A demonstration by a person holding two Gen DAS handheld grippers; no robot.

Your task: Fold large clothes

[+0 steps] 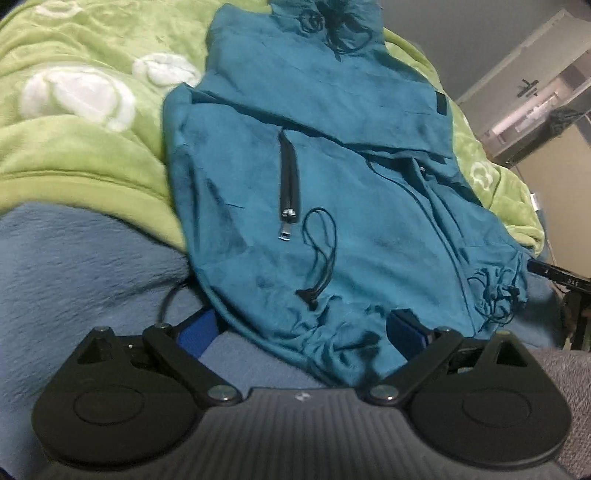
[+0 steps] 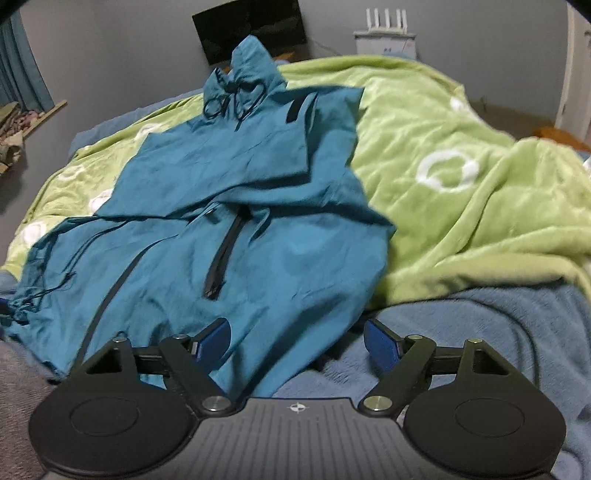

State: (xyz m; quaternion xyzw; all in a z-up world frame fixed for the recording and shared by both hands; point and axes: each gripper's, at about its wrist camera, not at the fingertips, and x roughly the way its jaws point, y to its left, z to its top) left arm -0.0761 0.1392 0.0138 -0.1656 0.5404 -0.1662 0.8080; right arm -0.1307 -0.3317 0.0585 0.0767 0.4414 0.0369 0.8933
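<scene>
A teal hooded jacket (image 1: pixel 332 177) lies spread on the bed, sleeves folded in across the chest, hood at the far end, black zipper (image 1: pixel 288 184) and drawcords showing. It also shows in the right wrist view (image 2: pixel 229 206). My left gripper (image 1: pixel 301 334) is open, its blue pads on either side of the bunched hem, which lies between them. My right gripper (image 2: pixel 297 343) is open at the hem's other corner; the left pad (image 2: pixel 212 341) rests on the fabric and the right pad (image 2: pixel 382 345) is over the blue blanket.
The jacket lies on a green blanket with white rings (image 2: pixel 461 166) and a blue fleece blanket (image 1: pixel 74 266) near me. A black cable (image 2: pixel 532 339) runs over the blue fleece. A dark monitor (image 2: pixel 251 29) and a white router (image 2: pixel 386 35) stand behind the bed.
</scene>
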